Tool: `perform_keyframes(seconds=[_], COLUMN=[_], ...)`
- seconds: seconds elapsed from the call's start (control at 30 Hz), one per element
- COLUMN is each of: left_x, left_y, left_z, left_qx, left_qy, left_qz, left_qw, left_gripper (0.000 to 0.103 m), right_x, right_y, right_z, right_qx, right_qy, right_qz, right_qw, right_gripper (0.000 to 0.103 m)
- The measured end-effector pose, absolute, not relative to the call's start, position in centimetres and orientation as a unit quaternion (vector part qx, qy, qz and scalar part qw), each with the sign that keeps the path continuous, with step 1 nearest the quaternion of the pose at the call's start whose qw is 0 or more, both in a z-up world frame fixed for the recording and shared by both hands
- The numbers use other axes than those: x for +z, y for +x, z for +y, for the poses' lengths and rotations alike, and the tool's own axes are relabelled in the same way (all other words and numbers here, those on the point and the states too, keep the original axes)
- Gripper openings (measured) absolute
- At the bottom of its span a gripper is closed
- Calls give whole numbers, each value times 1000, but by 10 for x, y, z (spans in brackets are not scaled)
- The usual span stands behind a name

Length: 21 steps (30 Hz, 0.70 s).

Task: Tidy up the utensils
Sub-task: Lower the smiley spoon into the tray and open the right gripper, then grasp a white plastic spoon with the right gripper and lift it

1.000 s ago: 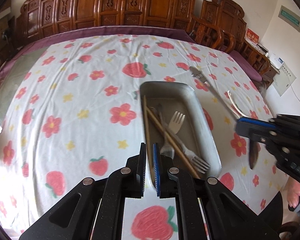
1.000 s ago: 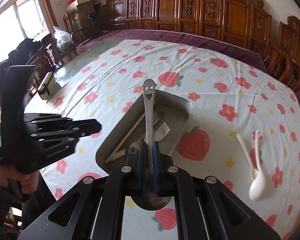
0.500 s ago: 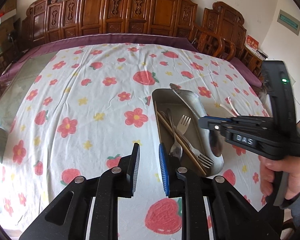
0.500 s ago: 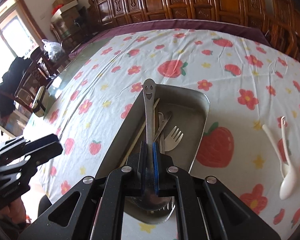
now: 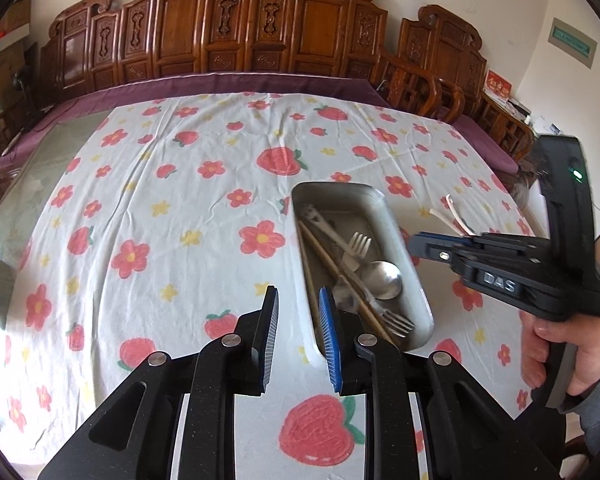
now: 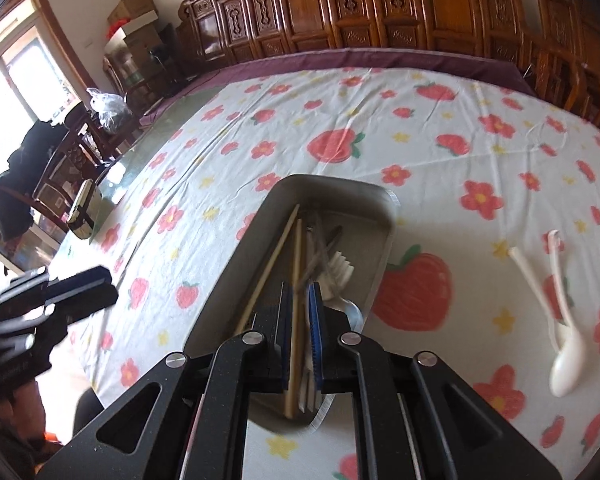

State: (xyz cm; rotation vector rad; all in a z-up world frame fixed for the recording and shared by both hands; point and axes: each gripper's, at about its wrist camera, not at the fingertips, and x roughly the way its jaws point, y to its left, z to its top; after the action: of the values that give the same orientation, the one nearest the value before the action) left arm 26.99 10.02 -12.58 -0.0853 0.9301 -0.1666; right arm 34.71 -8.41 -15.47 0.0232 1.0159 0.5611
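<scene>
The metal spoon (image 5: 381, 280) lies in the steel tray (image 5: 416, 292), frame centre — right tool (image 6: 299, 334) released above it, left tool (image 5: 299, 340) parted and empty. Next, probably: the white spoons (image 6: 560, 340) at right — still on the counter (image 5: 180, 200).

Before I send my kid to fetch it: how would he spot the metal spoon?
Find the metal tray on the strawberry tablecloth. Inside, among chopsticks and forks, lies the metal spoon, the only piece with a round shiny bowl; the white spoons lie outside on the cloth.

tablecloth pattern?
The white cloth tablecloth is printed with red strawberries, pink-red flowers and small yellow flowers. Left wrist view shows it best.
</scene>
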Motion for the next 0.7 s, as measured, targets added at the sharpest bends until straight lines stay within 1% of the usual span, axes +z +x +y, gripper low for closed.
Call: perform_keyframes(seconds=[0.1, 0.2, 0.3, 0.33, 0.37, 0.43, 0.5, 0.53, 0.57, 0.63, 0.67, 0.7], left_x=[-121, -117, -114, -113, -112, -108, -106, -106, -105, -105, -105, -105], left_y=[269, 268, 267, 267, 267, 266, 268, 268, 269, 272, 273, 274], left_z=[90, 81, 71, 68, 65, 57, 45, 40, 34, 23, 18, 13], left_qx=[-87, -95, -106, -109, -114, -120, -129, -132, -135, -139, -143, -146], left_qy=[-36, -34, -34, -36, -38, -38, -37, -36, -32, -30, -31, -32], left_qz=[444, 439, 437, 437, 435, 429, 425, 424, 422, 419, 418, 418], left_qw=[891, 893, 893, 892, 893, 895, 895, 895, 896, 897, 896, 896], left_gripper=[20, 26, 28, 34, 36, 48, 53, 59, 62, 71, 73, 77], right_x=[-147, -141, -137, -136, -136, -136, -136, -137, -138, -142, -145, -148], right_y=[334, 322, 308, 304, 301, 293, 288, 287, 285, 284, 286, 289], right_z=[-108, -135, -164, -175, -183, -205, -222, -231, -243, -256, -263, -269], right_qx=[252, 240, 222, 213, 206, 190, 175, 169, 161, 151, 143, 138], right_qy=[1, 0, -7, -12, -16, -24, -27, -27, -24, -20, -19, -17], right_qz=[471, 466, 462, 461, 461, 465, 465, 465, 466, 468, 471, 473], right_qw=[845, 852, 859, 861, 863, 864, 867, 869, 869, 870, 870, 870], right_gripper=[11, 11, 11, 11, 11, 11, 11, 11, 11, 16, 20, 21])
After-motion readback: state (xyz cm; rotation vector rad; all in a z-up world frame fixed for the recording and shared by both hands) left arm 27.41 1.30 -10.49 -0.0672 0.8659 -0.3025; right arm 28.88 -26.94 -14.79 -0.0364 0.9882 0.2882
